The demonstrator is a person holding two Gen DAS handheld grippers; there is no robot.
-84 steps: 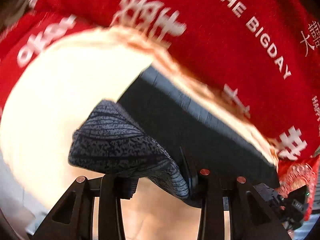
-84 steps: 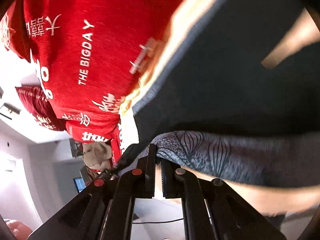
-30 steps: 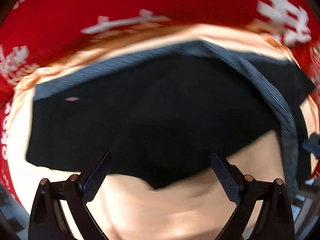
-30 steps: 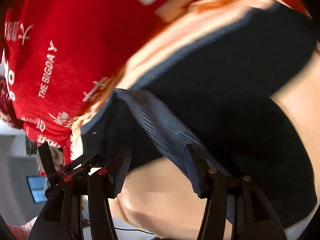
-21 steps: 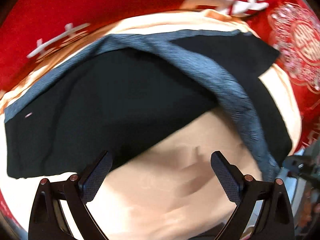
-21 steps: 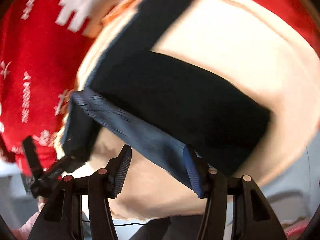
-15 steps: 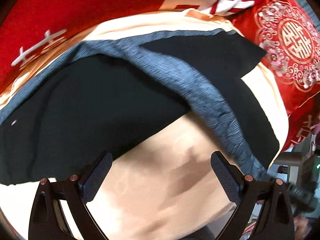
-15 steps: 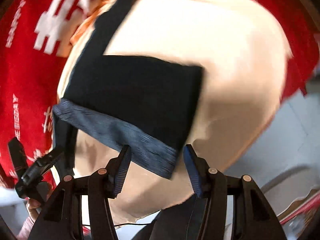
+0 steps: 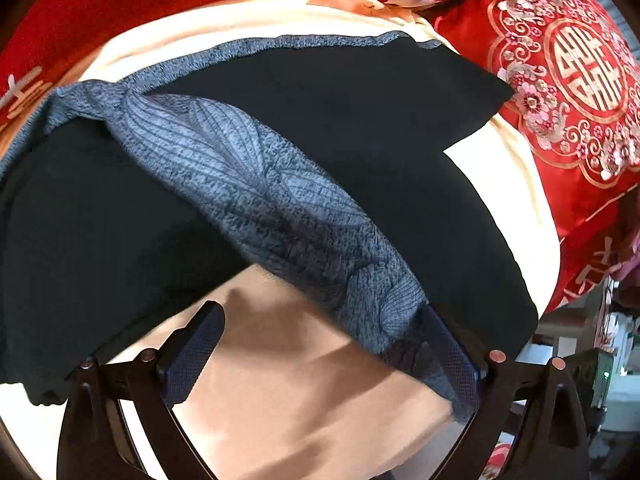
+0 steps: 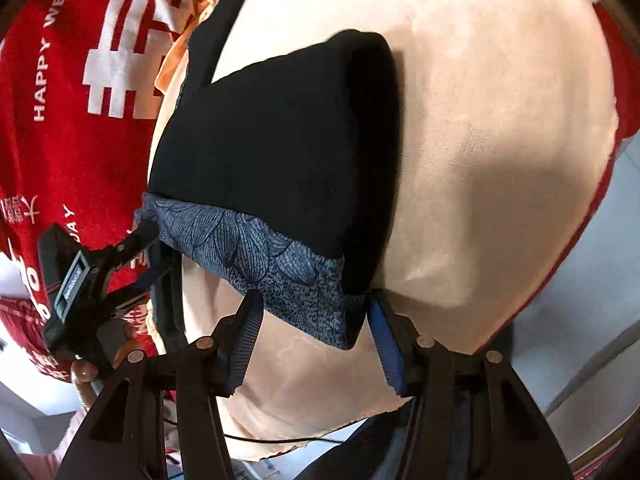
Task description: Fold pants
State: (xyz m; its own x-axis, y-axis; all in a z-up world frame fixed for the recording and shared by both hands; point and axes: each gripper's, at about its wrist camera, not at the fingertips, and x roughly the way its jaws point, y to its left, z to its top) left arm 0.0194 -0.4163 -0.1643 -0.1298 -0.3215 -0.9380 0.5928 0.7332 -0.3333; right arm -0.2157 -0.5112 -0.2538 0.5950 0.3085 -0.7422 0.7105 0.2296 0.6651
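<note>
Cream cloth [image 10: 480, 120] covers the surface under you, with red printed fabric [image 10: 60, 80] along the left and an embroidered red cushion [image 9: 576, 80] at upper right of the left view. Your black pants [image 10: 272, 140] lie folded mid-frame, their blue-grey patterned waistband [image 9: 260, 200] running diagonally. Your left gripper [image 9: 324, 352] has just been narrowing; its right pad touches the waistband's end, the other stands clear. Your right gripper [image 10: 316, 340] has been closing too, straddling the waistband corner without pinching.
</note>
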